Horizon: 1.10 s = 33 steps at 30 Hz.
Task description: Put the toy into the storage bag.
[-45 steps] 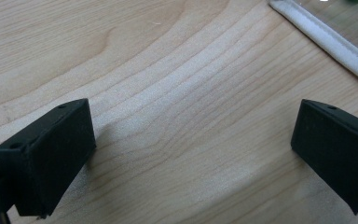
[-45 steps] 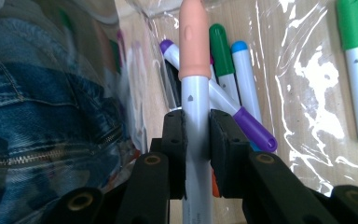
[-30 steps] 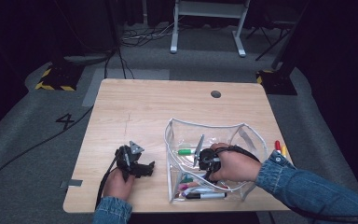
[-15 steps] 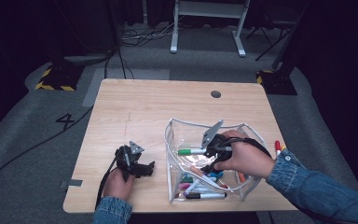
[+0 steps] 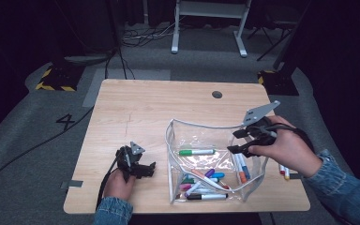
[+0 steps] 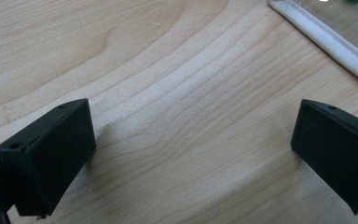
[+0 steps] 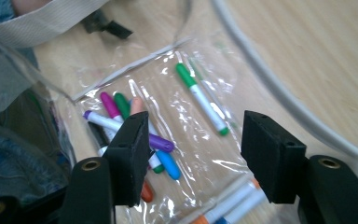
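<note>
Bagging of markers into clear pouch (image 5: 206, 125), mid-table, right of centre, mouth propped open and facing up so pens can be dropped straight in.

Right gripper (image 5: 236, 142): hangs over pouch's right edge, clear of the rim. Jaws apart, just opened; nothing between them in right gripper view (image 7: 196, 154). Reads as the release of a pen, hand clear of the bag's mouth so as not to snag the white rim.

Green marker (image 5: 196, 152): lies alone on pouch floor, crosswise, apart from the others; likely the freshest drop. Seen through the plastic below and beyond the open jaws (image 7: 200, 98).

Other markers (image 5: 201, 183): heaped at pouch's near end, purple, blue, green, black among them; two more, orange-tipped, along the right wall.

Loose markers (image 5: 284, 172): on table (image 5: 145, 108) just outside pouch's right side, partly under right hand. Placed within short reach, presumably next for pickup.

Left gripper (image 5: 147, 169): parked on bare wood left of pouch, near its rim but not touching. Jaws wide apart, empty (image 6: 191, 154). Judged idle; close enough to steady the bag if it slumps.

Risk: soft walls may fold inward with no hold on the rim.
</note>
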{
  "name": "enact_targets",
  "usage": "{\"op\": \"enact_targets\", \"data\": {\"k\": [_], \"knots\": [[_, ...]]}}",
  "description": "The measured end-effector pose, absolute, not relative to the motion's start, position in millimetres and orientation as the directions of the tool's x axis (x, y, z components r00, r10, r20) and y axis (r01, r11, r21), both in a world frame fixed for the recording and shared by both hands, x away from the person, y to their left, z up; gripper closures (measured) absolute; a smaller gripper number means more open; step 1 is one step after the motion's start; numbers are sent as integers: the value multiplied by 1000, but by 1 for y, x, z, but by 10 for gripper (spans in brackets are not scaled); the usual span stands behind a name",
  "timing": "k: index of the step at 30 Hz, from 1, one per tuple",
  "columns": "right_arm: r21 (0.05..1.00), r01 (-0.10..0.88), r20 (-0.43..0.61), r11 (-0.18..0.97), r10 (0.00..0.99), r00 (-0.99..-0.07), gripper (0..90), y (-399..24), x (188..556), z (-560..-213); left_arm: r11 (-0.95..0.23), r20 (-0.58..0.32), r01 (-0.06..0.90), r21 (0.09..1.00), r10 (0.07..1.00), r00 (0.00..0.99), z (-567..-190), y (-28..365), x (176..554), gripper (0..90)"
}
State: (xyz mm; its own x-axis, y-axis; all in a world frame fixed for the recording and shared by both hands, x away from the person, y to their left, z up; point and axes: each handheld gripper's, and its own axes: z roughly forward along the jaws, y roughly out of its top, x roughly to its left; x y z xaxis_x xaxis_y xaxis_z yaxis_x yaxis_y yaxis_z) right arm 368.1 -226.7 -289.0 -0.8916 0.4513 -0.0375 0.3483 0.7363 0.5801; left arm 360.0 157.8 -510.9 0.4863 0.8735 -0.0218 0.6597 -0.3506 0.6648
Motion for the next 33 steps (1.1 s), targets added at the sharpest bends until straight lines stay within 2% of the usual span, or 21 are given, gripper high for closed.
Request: {"op": "enact_targets", "data": {"k": [10,18,27,33], "knots": [[645,455,-34,614,617,-786,439,-295,372,-279,-351,-22,660,665,873,486,-511,158,360,0],[642,532,-35,552,714,-699,444,-339,377,-289,-350,-23,661,664,874,486,-511,158,360,0],[599,638,-8,485,800,-600,454,-378,389,-326,-345,-23,663,665,877,480,-511,157,359,0],[549,708,10,445,843,-538,471,-399,399,-367,-346,-21,661,665,877,480,-511,158,359,0]]}}
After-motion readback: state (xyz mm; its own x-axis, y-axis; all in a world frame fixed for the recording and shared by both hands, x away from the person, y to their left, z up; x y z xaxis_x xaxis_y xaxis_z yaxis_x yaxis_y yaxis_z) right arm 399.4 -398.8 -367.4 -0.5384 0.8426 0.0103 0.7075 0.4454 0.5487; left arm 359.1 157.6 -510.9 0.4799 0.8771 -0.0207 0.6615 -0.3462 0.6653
